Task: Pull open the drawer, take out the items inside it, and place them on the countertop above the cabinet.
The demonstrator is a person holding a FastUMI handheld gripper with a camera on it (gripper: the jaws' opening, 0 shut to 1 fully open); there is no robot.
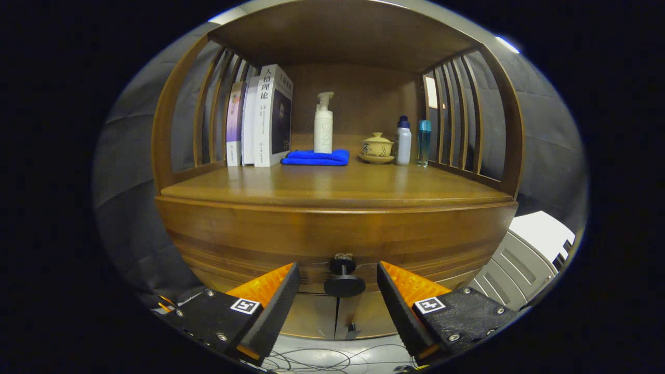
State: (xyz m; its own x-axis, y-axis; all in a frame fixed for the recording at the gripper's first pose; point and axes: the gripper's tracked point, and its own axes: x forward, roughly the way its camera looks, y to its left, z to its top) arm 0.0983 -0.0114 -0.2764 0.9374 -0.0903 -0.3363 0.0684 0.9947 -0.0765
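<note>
A wooden cabinet faces me, its drawer front closed under the countertop. A round dark knob sticks out of the drawer's lower middle. My gripper is open, one finger on each side of the knob, with a gap left between the knob and each finger. The drawer's contents are hidden.
On the countertop stand upright books, a white pump bottle on a folded blue cloth, a lidded tea cup on a saucer, a white bottle and a teal bottle. A white slatted unit sits to the right. Cables lie on the floor.
</note>
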